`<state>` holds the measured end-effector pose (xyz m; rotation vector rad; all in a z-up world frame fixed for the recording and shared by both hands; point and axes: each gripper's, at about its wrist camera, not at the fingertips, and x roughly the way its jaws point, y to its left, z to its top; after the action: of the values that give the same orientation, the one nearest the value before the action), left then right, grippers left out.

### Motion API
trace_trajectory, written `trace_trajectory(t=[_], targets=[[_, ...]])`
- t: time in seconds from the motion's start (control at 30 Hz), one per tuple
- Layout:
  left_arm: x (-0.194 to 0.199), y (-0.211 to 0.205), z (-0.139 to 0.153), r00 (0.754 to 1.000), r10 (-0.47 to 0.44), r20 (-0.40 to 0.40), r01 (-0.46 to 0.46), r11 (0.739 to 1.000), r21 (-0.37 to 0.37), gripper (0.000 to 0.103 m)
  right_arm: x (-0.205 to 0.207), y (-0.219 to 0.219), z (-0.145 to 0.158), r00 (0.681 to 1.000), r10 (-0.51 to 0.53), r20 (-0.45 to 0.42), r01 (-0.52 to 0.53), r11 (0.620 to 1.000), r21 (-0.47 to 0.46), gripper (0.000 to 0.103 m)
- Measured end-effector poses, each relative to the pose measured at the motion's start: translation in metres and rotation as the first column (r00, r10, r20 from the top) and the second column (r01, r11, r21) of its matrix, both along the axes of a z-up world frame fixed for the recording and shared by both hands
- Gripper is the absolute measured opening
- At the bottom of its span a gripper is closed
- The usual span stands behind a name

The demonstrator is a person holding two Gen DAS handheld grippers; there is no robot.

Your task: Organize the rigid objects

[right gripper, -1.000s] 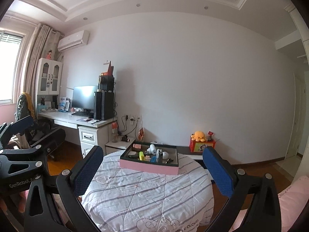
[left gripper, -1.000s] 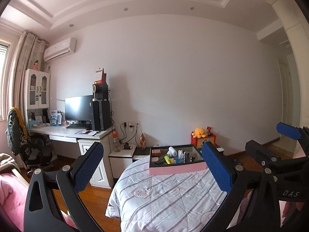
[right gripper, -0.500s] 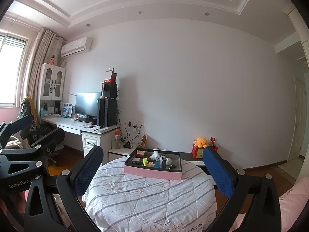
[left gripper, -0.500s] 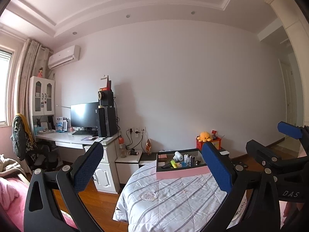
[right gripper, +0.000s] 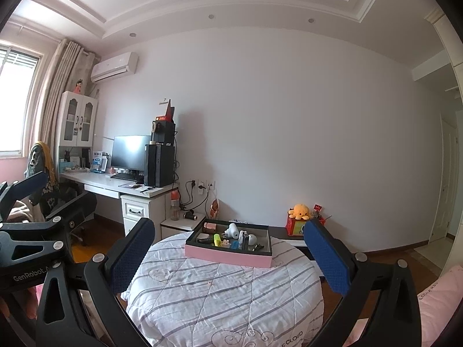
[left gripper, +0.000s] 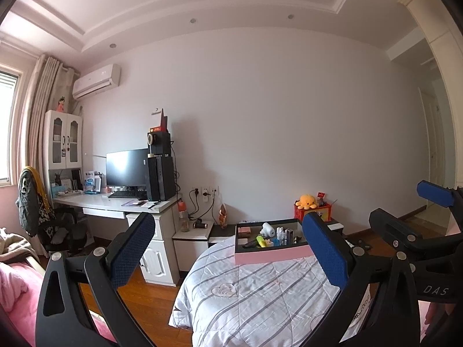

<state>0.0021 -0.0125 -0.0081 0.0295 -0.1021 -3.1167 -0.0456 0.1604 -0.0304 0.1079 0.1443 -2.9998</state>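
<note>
- We hold our left gripper and right gripper spread wide, both empty, well short of the table.
- The pink-sided, dark-lined shallow tray sits on the striped quilted round table, far edge, gathering small rigid items, too small to identify, perhaps bottles.

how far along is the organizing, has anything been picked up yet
Nothing looks done yet. The small items, a white plug-like gadget and a yellow-green marker among them, lie jumbled in the pink tray on the quilted table. Nothing is in hand: the left tool and the right tool are both open, empty and short of the tray. Reaching in, grasping and sorting is all left.
</note>
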Motion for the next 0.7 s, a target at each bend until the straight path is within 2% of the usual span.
trace_trajectory(t=[0.7], targets=[[-0.0056,0.0011,-0.0021,1.000,0.002,0.013,-0.002,1.000,0.003,0.103,-0.0045,-0.0005,-0.0021,1.000,-0.004,0.009,0.004,1.000,0.007,0.103]])
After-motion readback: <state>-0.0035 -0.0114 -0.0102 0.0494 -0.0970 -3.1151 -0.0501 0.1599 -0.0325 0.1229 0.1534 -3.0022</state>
